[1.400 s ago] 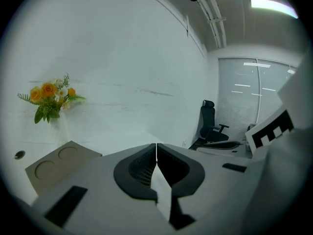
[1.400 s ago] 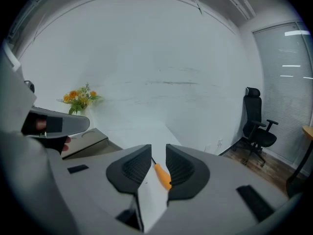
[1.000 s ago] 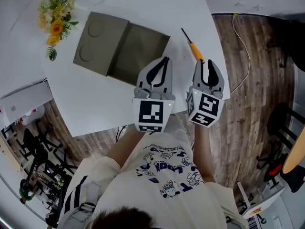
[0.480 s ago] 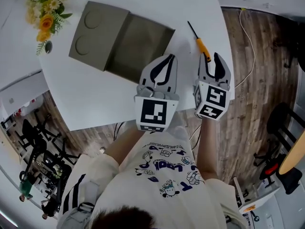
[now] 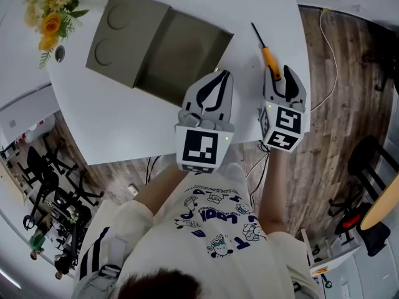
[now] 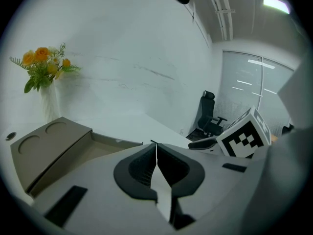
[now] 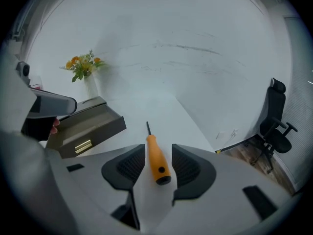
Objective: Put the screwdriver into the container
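The screwdriver [image 5: 269,57] has an orange handle and a thin black shaft, and lies near the right edge of the white table [image 5: 124,123]. My right gripper [image 5: 278,75] is open; its jaws have just been opening and now stand on either side of the handle [image 7: 157,159] without touching it. The container [image 5: 159,48] is an open olive-grey box with its lid folded out to the left, and it sits at the table's middle. My left gripper [image 5: 217,73] hovers shut and empty by the container's near right corner [image 6: 122,142].
A vase of yellow and orange flowers [image 5: 47,14] stands at the table's far left corner. The table's right edge [image 5: 307,61] runs close to the screwdriver, with wood floor and a cable [image 5: 330,55] beyond. An office chair [image 7: 275,121] stands off to the right.
My right gripper has come down toward the table and forward onto the screwdriver, its jaws spreading until the handle lies between them. My left gripper has sunk a little.
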The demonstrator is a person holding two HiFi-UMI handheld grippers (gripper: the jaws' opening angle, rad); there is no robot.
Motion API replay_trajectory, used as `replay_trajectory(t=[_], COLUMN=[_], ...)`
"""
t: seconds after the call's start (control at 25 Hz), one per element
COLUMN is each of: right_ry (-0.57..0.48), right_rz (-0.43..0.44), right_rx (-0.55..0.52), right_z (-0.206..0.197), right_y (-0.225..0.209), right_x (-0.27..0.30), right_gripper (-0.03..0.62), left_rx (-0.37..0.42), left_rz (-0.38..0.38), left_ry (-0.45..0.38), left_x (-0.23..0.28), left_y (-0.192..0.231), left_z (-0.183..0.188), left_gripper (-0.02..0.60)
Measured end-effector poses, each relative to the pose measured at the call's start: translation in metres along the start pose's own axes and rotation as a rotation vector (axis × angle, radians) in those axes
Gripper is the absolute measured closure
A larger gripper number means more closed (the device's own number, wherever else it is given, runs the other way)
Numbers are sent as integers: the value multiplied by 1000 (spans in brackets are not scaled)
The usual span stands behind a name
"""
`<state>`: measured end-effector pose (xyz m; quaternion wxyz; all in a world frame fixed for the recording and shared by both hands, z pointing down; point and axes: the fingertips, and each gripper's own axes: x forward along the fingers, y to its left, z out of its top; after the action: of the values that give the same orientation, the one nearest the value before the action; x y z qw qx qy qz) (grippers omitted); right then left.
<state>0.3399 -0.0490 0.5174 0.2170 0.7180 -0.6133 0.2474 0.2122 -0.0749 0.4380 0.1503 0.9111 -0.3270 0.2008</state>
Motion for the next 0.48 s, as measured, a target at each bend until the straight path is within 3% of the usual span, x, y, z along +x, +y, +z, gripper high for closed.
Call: replay_trajectory(t=[0.48], right_ry=[66], right_rz=[49], right_rx=[-24], right_z=[-19], right_y=[1], right_x=[18], right_gripper=[408], left_rx=[-24], left_rz=[24], left_ry=[7], left_x=[-3], left_y=[9], left_z=[-7], left_gripper=[563])
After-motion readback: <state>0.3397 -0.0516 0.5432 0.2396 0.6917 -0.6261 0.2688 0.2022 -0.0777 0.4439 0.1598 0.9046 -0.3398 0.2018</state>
